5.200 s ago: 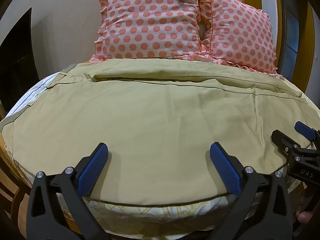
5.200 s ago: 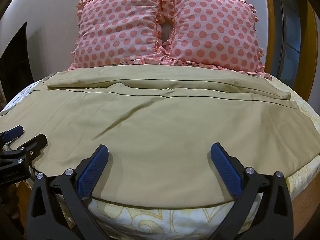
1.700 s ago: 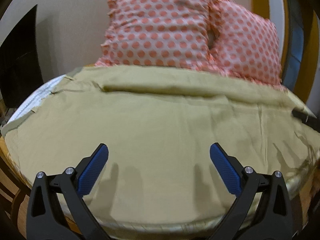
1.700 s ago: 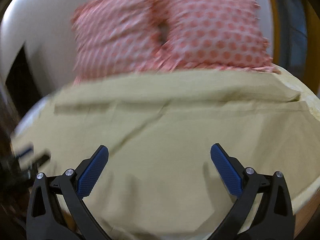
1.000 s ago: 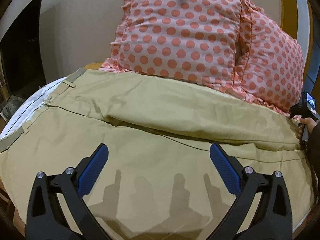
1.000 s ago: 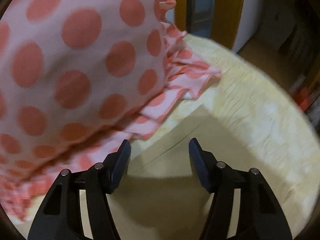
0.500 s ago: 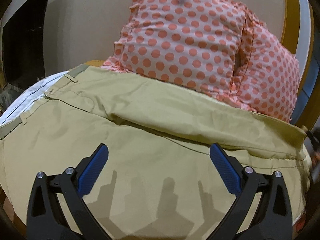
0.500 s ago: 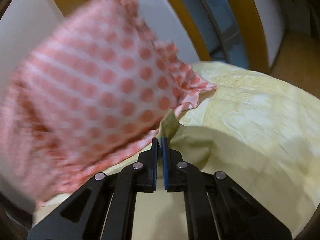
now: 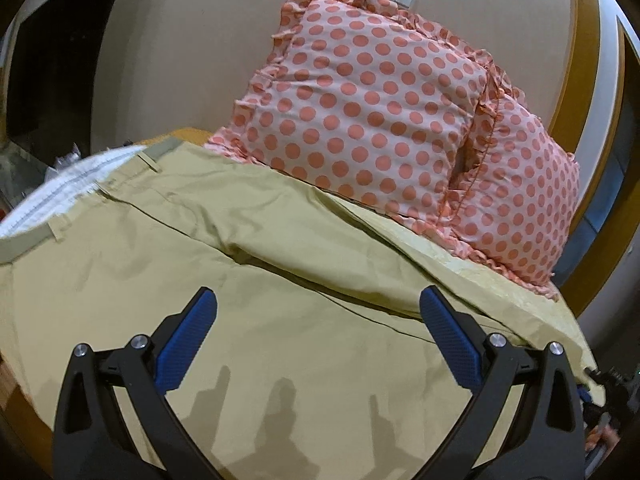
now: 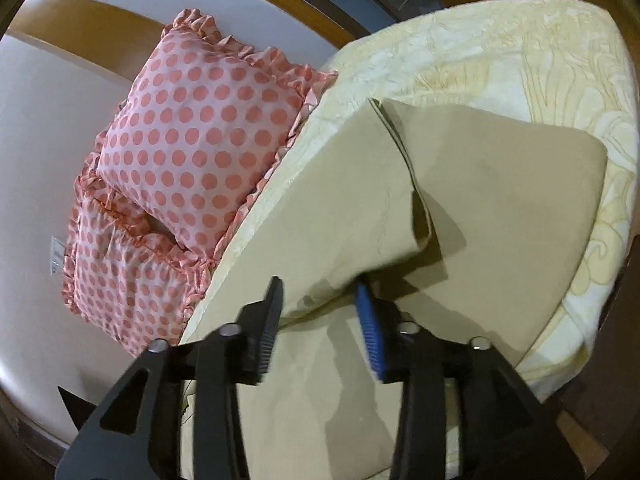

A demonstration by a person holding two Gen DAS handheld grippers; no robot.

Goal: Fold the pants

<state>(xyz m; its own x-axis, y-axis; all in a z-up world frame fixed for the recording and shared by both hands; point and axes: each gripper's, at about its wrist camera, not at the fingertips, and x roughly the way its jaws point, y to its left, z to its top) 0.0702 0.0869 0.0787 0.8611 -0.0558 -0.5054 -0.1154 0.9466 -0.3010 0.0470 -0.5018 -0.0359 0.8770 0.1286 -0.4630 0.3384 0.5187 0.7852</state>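
Khaki pants lie spread sideways across the bed, waistband at the left, legs running right. My left gripper is open and empty, hovering over the near leg. In the right wrist view the far leg's hem end is pulled over onto the near leg. My right gripper is open, its jaws apart on either side of that fabric's edge. The right gripper also shows at the right edge of the left wrist view.
Two pink polka-dot pillows lean against the wall behind the pants. A pale yellow patterned bedsheet covers the bed and shows beyond the hems. The bed's wooden edge is at the lower left.
My right gripper shut on the far leg's hem by the pillows, drew it toward the near leg, and has now opened. My left gripper moved forward and turned slightly right.
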